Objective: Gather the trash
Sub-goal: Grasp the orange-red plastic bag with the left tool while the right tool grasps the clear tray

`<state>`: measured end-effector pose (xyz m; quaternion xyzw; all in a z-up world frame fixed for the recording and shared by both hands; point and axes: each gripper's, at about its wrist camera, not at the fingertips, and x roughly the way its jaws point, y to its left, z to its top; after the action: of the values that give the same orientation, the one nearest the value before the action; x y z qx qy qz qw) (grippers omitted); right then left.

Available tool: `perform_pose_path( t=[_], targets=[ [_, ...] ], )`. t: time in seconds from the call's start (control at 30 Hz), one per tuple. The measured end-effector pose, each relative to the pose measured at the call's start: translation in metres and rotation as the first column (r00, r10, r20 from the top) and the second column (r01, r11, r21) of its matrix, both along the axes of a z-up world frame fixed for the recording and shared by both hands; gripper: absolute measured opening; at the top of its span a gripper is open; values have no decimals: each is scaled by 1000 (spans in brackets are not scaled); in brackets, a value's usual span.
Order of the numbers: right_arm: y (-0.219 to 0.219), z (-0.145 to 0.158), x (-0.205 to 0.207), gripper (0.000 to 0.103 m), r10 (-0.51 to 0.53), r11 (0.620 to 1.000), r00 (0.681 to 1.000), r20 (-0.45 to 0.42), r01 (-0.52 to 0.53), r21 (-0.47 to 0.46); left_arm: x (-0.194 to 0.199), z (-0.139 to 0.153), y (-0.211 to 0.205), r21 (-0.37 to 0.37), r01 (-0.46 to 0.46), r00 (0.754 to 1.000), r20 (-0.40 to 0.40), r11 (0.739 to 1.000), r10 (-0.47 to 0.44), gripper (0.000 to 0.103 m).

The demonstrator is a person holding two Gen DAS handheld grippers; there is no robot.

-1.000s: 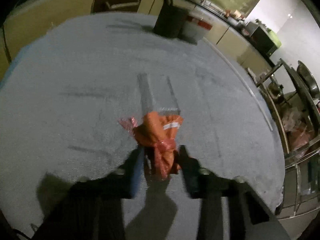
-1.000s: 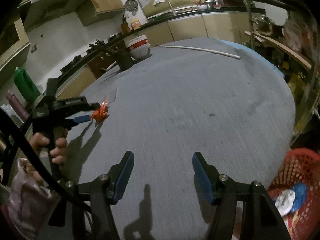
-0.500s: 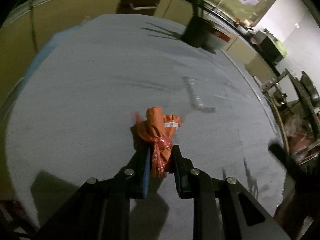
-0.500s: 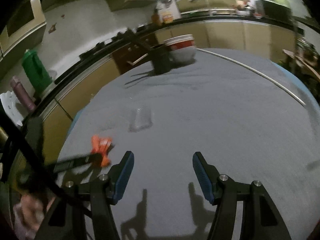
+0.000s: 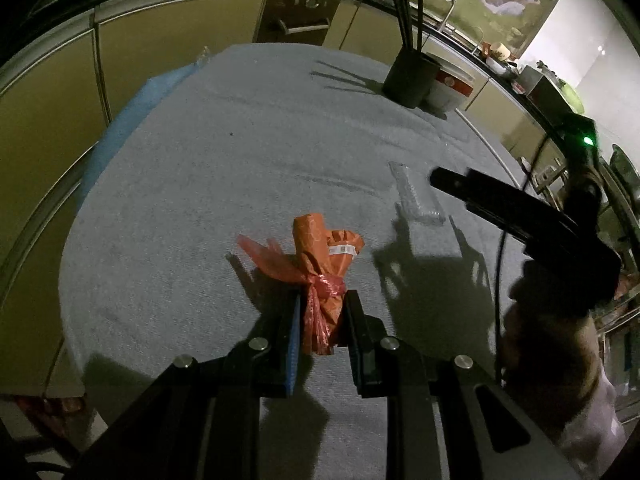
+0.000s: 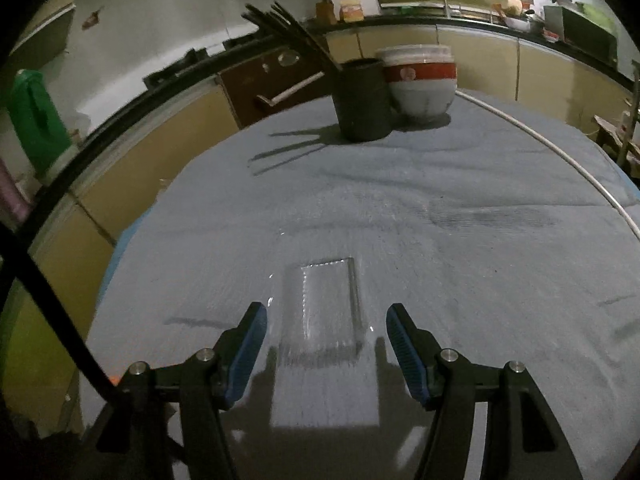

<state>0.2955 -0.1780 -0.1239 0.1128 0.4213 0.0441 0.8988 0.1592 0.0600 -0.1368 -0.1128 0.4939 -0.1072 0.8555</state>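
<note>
1 orange bag [image 5: 320, 256], 1 clear wrapper [image 6: 328, 300], 2 pots [image 6: 364, 100]

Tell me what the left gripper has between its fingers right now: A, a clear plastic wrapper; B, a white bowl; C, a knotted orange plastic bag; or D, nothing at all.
C: the left gripper is shut on the knotted orange plastic bag, while the clear plastic wrapper lies on the cloth ahead of the open right gripper.

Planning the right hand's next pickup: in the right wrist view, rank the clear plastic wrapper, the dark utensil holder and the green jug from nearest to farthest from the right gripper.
1. Clear plastic wrapper: just ahead of the right gripper.
2. Dark utensil holder: far end of the table.
3. Green jug: off the table, far left.
</note>
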Motion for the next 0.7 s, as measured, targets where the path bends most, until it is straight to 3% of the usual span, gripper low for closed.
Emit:
perform_pose_path(
  t=[0.27,0.4,0.57,0.7],
  targets=[
    [7,-7,12,70,-22,999,999,-34,24,35,1,-2,-5,11,4,1000,-7,1000,-3,22],
    [14,-5,17,70,-8,1000,999,-40,7,-16,-1,-2,-6,14,-1,1000,-6,1000,1,22],
    [5,-13,24,70,-23,1000,997,-78,24,10,-2,1,-7,20,-1,1000,-5,1000,1,22],
    [-13,-9,10,70,-71,996,997,-34,72,52,0,2,-10,29,-2,1000,4,1000,2,22]
  ],
)
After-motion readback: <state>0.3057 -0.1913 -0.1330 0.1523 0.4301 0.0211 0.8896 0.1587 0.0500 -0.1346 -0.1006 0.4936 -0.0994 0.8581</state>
